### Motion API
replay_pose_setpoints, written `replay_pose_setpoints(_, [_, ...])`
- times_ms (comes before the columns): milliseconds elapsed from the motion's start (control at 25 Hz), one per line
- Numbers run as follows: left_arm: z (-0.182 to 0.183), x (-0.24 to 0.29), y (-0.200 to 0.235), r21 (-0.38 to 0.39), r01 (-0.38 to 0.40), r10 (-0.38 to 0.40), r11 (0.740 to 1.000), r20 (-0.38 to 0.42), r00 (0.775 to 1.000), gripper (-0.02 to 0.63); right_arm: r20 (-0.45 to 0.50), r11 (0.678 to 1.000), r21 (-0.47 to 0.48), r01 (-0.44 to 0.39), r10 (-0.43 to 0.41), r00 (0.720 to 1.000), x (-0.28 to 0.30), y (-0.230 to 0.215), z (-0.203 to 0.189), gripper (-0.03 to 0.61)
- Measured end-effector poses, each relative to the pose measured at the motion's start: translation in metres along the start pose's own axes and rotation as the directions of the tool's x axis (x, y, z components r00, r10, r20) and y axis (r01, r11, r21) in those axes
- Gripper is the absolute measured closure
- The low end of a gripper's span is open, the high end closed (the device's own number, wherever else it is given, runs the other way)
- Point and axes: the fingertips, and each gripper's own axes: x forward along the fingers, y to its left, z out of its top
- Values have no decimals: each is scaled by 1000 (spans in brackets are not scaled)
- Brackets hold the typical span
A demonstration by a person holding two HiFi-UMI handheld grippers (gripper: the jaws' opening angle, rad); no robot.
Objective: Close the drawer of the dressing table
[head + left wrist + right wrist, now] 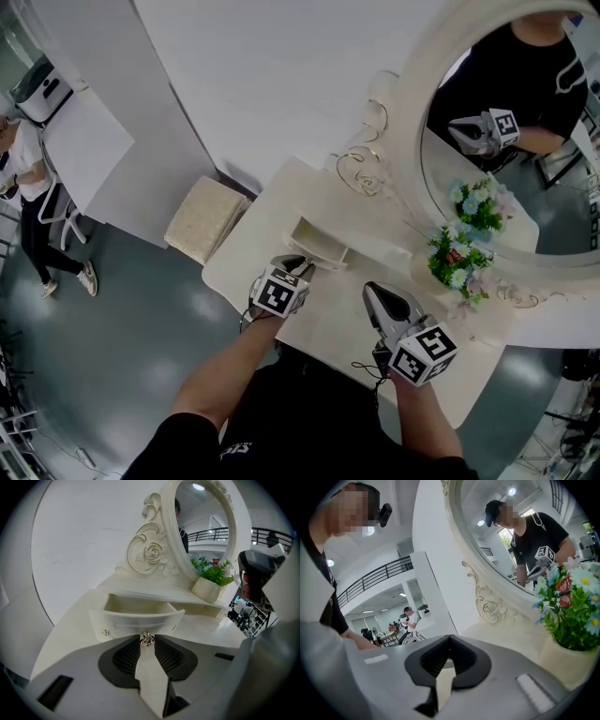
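The small drawer (319, 246) of the cream dressing table (253, 244) stands pulled out, and it looks empty inside (136, 606). On its curved front is a little metal knob (146, 640). My left gripper (298, 266) (146, 640) reaches down to that front, and its two dark pads (127, 656) close on the knob from both sides. My right gripper (380, 298) (449, 638) hovers over the tabletop to the right of the drawer, shut with nothing in it.
A pot of artificial flowers (464, 255) (209, 587) (574, 639) stands right of the drawer below the round mirror (525, 122). A cream stool (204, 221) sits by the table's left end. A person (33, 192) stands far left.
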Motion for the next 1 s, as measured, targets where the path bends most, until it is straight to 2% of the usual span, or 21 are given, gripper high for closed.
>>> replay_pose_setpoints(160, [-7, 4, 0, -2, 2, -2, 1000, -20, 1000, 515, -6, 1000, 6, 9, -9, 1000, -1, -2, -3, 568])
replay_pose_setpoints(280, [-11, 5, 3, -4, -1, 1, 1000, -6, 1000, 514, -17, 1000, -3, 13, -13, 1000, 0, -2, -7, 568])
replay_pose_setpoints(360, [-11, 4, 4, -6, -2, 2, 1000, 9, 1000, 514, -45, 999, -42, 17, -19, 999, 6, -3, -14, 568])
replay_pose_setpoints(480, [-11, 4, 6, -21, -5, 6, 1000, 37, 999, 493, -135, 990, -144, 1, -21, 991, 27, -11, -32, 566])
replay_pose_setpoints(520, [-11, 4, 7, -31, -2, 3, 1000, 50, 999, 486, -173, 985, -173, -12, -19, 985, 37, -15, -40, 503])
replay_pose_setpoints(560, [-11, 3, 8, -40, 2, 1, 999, 64, 998, 474, -211, 979, -202, -23, -21, 977, 47, -19, -49, 471])
replay_pose_setpoints(640, [-11, -2, 12, -51, 6, -1, 999, 89, 996, 455, -288, 961, -274, -41, -41, 957, 68, -29, -67, 454])
replay_pose_setpoints(800, [-10, -10, 21, -53, 0, 6, 999, 112, 994, 442, -412, 890, -441, -116, -86, 907, 103, -39, -95, 454])
replay_pose_setpoints(1000, [-13, -10, 31, -54, 5, 1, 999, 114, 993, 437, -568, 798, -543, -262, -119, 814, 129, -38, -129, 454])
